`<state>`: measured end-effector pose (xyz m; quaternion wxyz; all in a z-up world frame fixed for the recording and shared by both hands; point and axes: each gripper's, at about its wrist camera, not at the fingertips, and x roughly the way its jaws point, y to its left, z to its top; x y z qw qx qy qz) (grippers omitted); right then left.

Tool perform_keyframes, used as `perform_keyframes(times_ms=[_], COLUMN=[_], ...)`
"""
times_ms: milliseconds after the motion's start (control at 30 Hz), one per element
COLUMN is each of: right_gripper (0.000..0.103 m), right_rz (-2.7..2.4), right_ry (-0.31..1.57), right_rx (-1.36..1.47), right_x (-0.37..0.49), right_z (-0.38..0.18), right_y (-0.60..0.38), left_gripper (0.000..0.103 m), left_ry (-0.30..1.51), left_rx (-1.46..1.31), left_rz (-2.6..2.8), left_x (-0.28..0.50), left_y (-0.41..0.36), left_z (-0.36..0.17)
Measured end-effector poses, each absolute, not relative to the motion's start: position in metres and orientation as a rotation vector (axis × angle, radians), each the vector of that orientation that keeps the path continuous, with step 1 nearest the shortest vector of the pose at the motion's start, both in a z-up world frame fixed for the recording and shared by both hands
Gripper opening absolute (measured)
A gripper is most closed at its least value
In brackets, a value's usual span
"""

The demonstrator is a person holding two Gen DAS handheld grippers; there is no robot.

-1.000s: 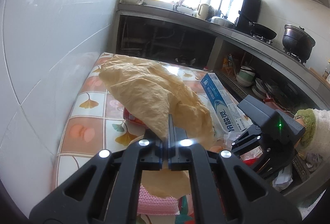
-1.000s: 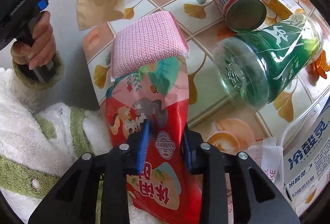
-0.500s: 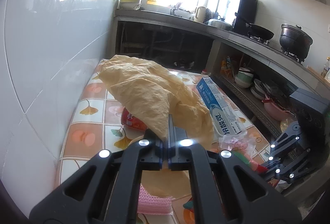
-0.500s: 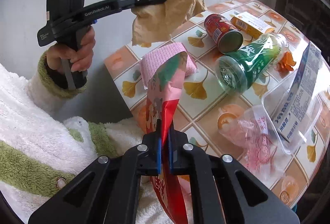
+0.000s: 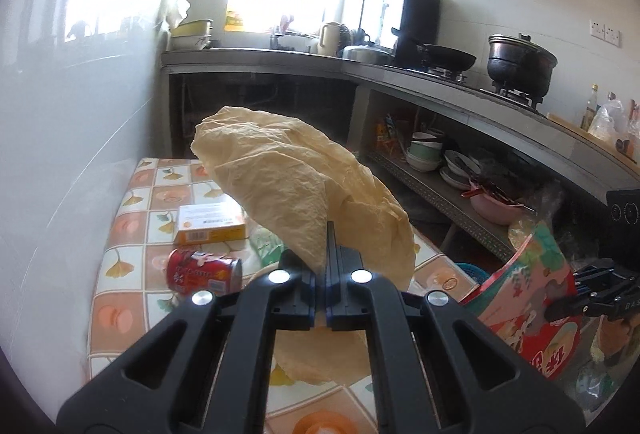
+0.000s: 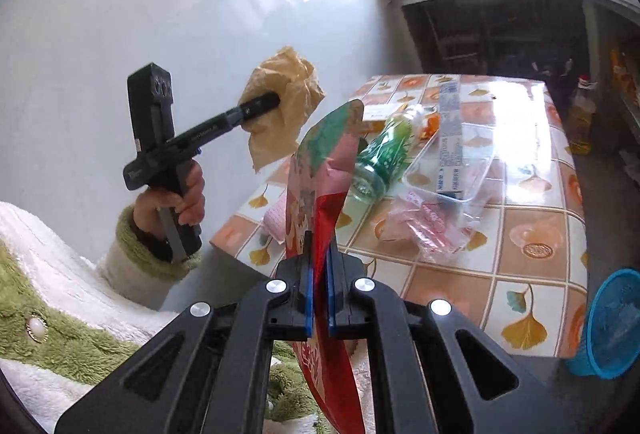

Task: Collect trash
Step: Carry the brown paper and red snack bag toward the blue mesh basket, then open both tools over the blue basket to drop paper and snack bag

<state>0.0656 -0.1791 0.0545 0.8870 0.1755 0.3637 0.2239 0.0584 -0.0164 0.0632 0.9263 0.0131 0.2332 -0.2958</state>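
My left gripper [image 5: 325, 266] is shut on a crumpled tan paper bag [image 5: 296, 186] and holds it above the tiled table [image 5: 132, 254]; it also shows in the right wrist view [image 6: 276, 100] with the bag [image 6: 280, 114]. My right gripper [image 6: 318, 266] is shut on a red and pink snack wrapper [image 6: 324, 170], lifted off the table's near edge; the wrapper also shows in the left wrist view [image 5: 528, 302]. On the table lie a red can [image 5: 200, 274], an orange box [image 5: 210, 224], a green bottle [image 6: 384, 158], a blue-white carton [image 6: 450, 142] and a clear plastic bag [image 6: 432, 218].
A pink sponge [image 6: 276, 218] lies at the table's near edge. A blue mesh basket [image 6: 612, 326] stands on the floor to the right of the table. A white tiled wall [image 5: 60, 154] runs along the left. Kitchen counters with pots [image 5: 520, 62] stand behind.
Both grippers have risen and pulled back from the table with their loads. The right gripper closed on the wrapper and lifted it. The can and orange box have come into the left view.
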Motion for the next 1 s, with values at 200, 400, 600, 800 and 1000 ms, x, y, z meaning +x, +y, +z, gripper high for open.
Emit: perform_keyframes(times_ms=[200, 400, 600, 800, 1000], right_gripper=[0.005, 0.005, 0.005, 0.005, 0.005], right_rz=[0.270, 0.021, -0.266, -0.507, -0.688], right_ry=[0.600, 0.506, 0.461, 0.478, 0.524], right_rx=[0.481, 0.598, 0.714, 0.795, 0.825], right_x=[-0.005, -0.066, -0.113, -0.127, -0.118], right_z=[0.069, 0.062, 0.035, -0.003, -0.052], right_y=[-0.235, -0.299, -0.363, -0.417, -0.465], left_gripper=[0.002, 0.002, 0.002, 0.002, 0.002], left_ry=[0.469, 0.496, 0.556, 0.723, 0.989], left_rx=[0.098, 0.197, 0.352, 0.497, 0.614], left_rz=[-0.758, -0.923, -1.077, -1.180, -1.200], left_x=[0.058, 0.050, 0.039, 0.044, 0.067], left_y=[-0.097, -0.204, -0.319, -0.439, -0.546], left_z=[0.082, 0.085, 0.066, 0.017, -0.064])
